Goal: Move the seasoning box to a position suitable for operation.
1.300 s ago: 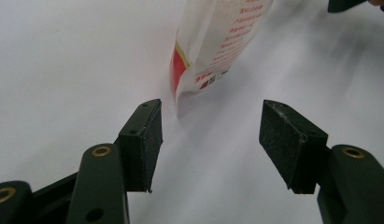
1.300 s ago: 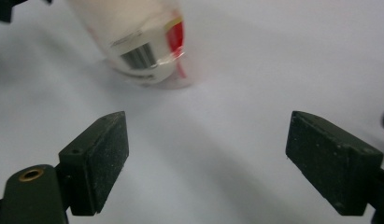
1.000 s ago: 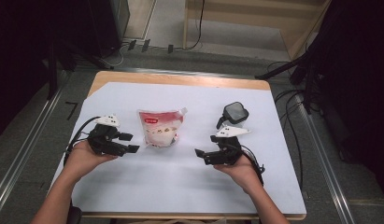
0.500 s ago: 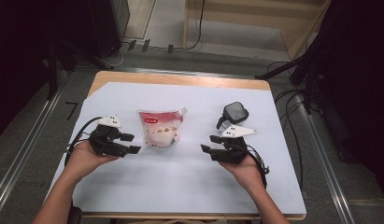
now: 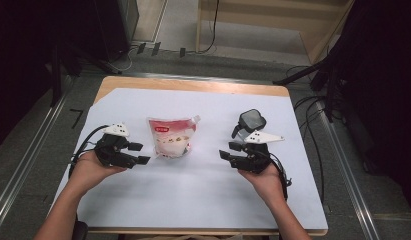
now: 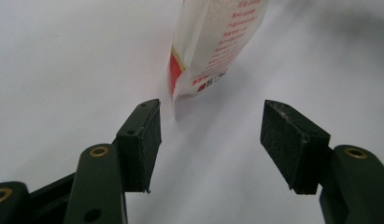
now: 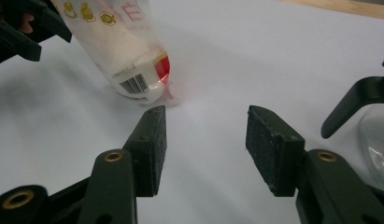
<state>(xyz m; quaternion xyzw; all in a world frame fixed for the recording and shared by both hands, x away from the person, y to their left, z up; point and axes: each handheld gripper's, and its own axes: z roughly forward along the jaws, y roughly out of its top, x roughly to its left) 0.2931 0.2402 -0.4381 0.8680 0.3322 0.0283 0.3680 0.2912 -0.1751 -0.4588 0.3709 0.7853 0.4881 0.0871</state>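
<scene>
- Pouch [image 5: 172, 138]: lies flat at the middle of the white surface [image 5: 203, 200], spout toward the far edge, between our two claws, untouched.
- Left claw [image 5: 139, 153]: jaws wide, empty; since a second ago it barely shifted and sits just beside the pouch's near corner [image 6: 189, 88].
- Right claw [image 5: 228, 151]: jaws wide, empty; it has edged slightly toward the pouch.
- Dark-lidded container [image 5: 252, 120]: beyond the right claw.
- Judgement: approach under way, grasp not yet made.
</scene>
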